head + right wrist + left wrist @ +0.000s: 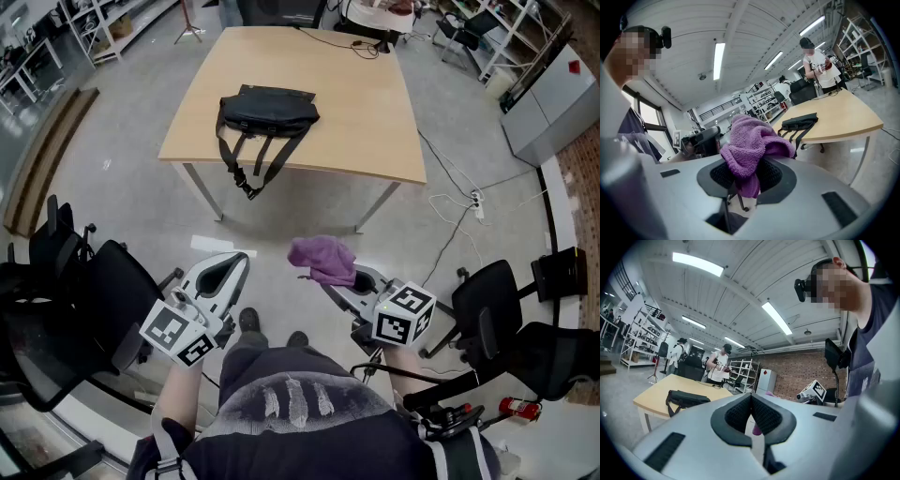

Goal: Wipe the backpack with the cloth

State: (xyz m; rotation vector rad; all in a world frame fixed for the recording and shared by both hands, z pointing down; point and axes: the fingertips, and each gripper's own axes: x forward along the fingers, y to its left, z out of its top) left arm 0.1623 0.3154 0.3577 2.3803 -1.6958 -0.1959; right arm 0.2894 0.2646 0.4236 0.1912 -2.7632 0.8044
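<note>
far ahead on the bench (366, 112) the backpack (267, 111) lies limp, well apart from me. my right claw (745, 174) pinches the soft, light-looking cloth (323, 258) by its bunched middle; left claw (751, 401) closed, empty.

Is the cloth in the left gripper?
No, the purple cloth is clamped in the right gripper; the left gripper is shut with nothing between its jaws.

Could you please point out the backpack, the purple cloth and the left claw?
backpack (269, 108), head view, middle of its black body.
purple cloth (322, 260), head view, centre of the bunched fabric.
left claw (751, 395), left gripper view, where its tips meet.
</note>
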